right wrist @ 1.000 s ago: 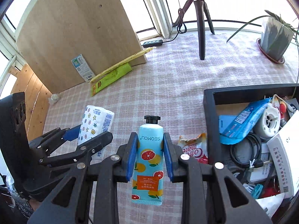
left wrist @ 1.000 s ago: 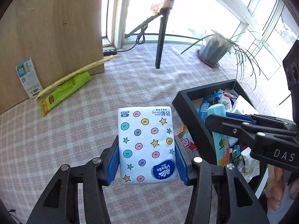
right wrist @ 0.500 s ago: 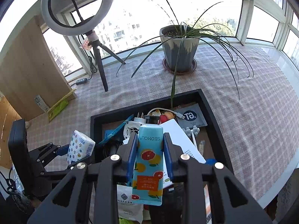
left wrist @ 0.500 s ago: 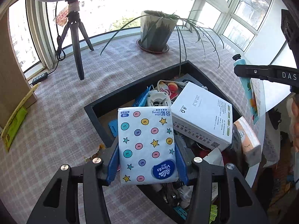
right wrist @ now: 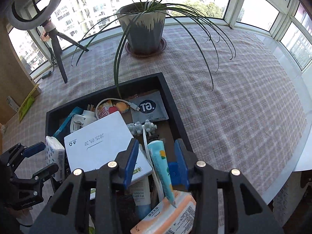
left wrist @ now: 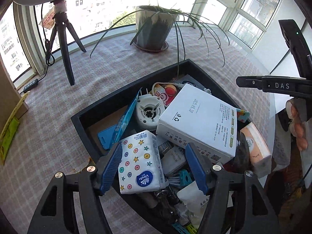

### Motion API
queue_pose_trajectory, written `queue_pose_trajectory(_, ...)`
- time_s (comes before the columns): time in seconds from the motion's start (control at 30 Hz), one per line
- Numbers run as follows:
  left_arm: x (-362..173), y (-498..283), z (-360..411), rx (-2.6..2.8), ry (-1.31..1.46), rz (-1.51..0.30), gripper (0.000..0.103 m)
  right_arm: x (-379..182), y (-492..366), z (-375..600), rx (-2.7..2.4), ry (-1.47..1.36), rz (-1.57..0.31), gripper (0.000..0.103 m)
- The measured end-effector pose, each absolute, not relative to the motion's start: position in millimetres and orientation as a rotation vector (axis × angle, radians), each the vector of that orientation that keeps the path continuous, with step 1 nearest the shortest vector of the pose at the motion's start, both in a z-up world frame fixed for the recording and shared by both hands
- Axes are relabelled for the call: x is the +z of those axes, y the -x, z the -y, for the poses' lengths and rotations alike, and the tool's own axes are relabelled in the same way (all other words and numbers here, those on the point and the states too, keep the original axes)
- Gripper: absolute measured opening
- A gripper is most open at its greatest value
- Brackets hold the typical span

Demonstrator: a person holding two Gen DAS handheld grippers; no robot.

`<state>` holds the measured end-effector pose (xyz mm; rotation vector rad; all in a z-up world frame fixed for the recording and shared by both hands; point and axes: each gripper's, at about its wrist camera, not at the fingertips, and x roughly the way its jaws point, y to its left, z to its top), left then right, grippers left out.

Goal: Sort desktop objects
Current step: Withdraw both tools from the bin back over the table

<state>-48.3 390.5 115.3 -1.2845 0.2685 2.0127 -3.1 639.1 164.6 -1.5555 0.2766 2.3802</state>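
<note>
Left claw [left wrist: 154, 167]: mine, jaws opening; the tissue pack [left wrist: 139, 162] sits loose between them, over the black tray [left wrist: 124, 95].
White box [left wrist: 198, 120]: mid-tray, on the clutter.
Right claw [right wrist: 156, 163]: jaws opening; the lotion tube [right wrist: 160, 165] leans between them, pads apart from it, its end on the orange tissue pack [right wrist: 171, 214].

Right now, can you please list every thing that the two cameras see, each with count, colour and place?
tray: 1, black, on checked cloth
tissue pack: 1, white with dots and stars, between left claw's pads, over tray
tube: 1, light blue, between right claw's pads, over tray
white box: 1, in tray, on top
peach pack: 1, tray's near end
grey sachet: 1, tray's far corner
potted plant: 1, grey pot, beyond tray
tripod: 1, black, far left
left claw: blue pads, opening
right claw: blue pads, opening
</note>
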Motion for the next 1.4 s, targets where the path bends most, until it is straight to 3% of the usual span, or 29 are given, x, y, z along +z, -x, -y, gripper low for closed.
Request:
queue_pose_trajectory(0.4,131,79,-305,2.147,1.307,-0.196,0.064,198,6,-583,2.575,1.482,-0.308,0.043)
queue_pose_trajectory(0.83,111,104,-182,2.328,1.419,-0.127,0.063,191,25,-470,2.808,1.586,-0.345,0.043)
queue_pose_trajectory(1.4,76,194,76,2.784,1.610,0.187,0.064,137,86,-370,2.814,1.843,-0.228,0.043)
